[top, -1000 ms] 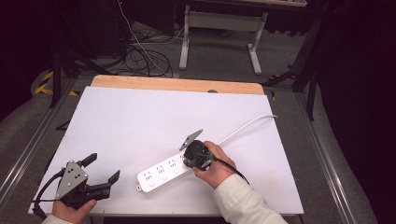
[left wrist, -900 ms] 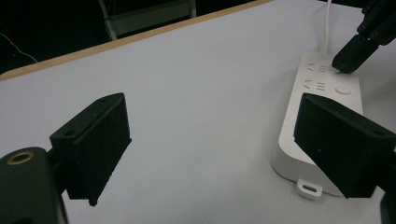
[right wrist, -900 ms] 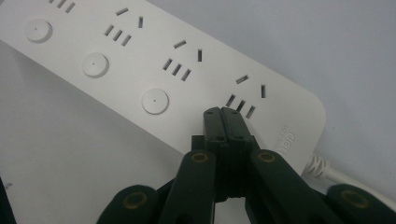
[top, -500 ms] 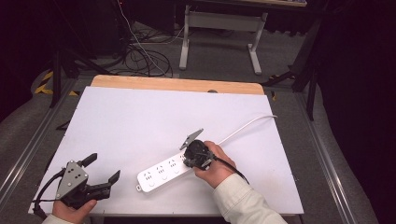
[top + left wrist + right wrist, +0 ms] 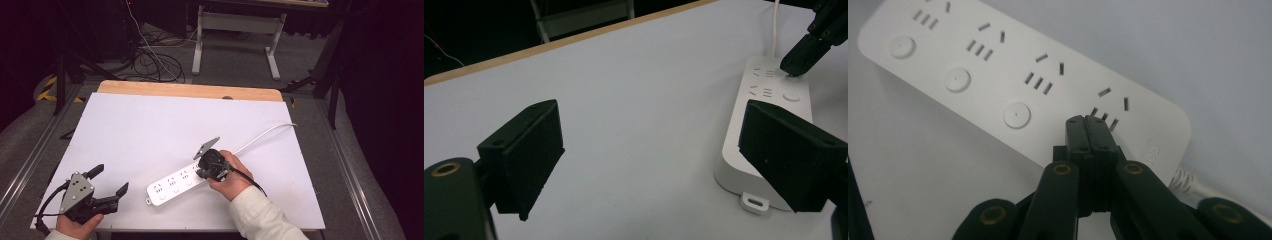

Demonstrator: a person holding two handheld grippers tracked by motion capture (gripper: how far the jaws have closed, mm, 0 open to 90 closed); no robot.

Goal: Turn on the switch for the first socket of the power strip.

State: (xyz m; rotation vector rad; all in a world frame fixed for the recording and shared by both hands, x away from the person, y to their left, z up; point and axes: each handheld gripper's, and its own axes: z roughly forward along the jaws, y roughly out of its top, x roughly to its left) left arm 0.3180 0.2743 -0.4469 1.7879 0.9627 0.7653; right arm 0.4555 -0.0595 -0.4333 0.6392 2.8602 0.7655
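Pressing down on a white power strip [image 5: 176, 184], the right tongs [image 5: 204, 169] are squeezed together with nothing between them, their joined tips resting on the strip's top just beside the last socket before the cord end, as the right gripper view makes plain. That close view also brings out the strip's slotted sockets [image 5: 1040, 75] and a row of round buttons [image 5: 1016, 115], detail too small to read from the high view. From above, the strip lies slantwise on the white counter [image 5: 150, 130], with its white cord [image 5: 262, 135] running away from the strip toward the counter's far right edge. The left tongs [image 5: 107, 180] are held in a hand well to the left of the strip, spread wide and gripping nothing; the left gripper view shows the strip's near end with a small hanging tab [image 5: 755, 202] just past one of its jaws.
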